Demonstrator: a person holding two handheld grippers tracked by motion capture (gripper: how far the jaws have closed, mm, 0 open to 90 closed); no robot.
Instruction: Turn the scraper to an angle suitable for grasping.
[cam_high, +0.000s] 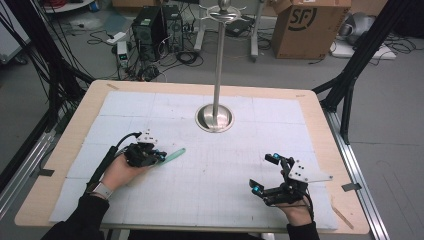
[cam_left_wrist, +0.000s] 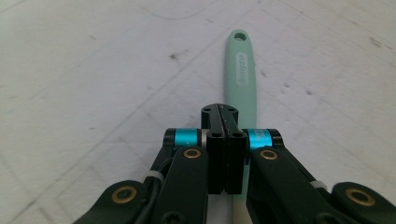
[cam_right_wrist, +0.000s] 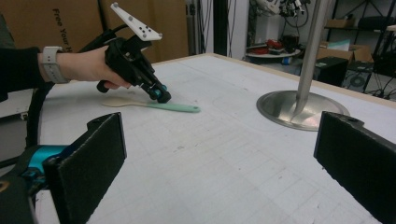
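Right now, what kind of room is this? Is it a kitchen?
Probably not a kitchen: more likely a lab or workshop. Computer towers and tangled cables sit on the floor, beside a cardboard box behind the table.

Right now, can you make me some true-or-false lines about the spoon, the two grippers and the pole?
1. The left gripper is shut on the spoon. True.
2. The spoon's handle is red. False: it is mint green.
3. The right gripper has its jaws wide apart. True.
4. The right gripper holds the pole. False: it holds nothing and is apart from the pole.
5. The pole stands upright on a round metal base. True.
6. The spoon hangs on the pole. False: it lies low on the white mat.
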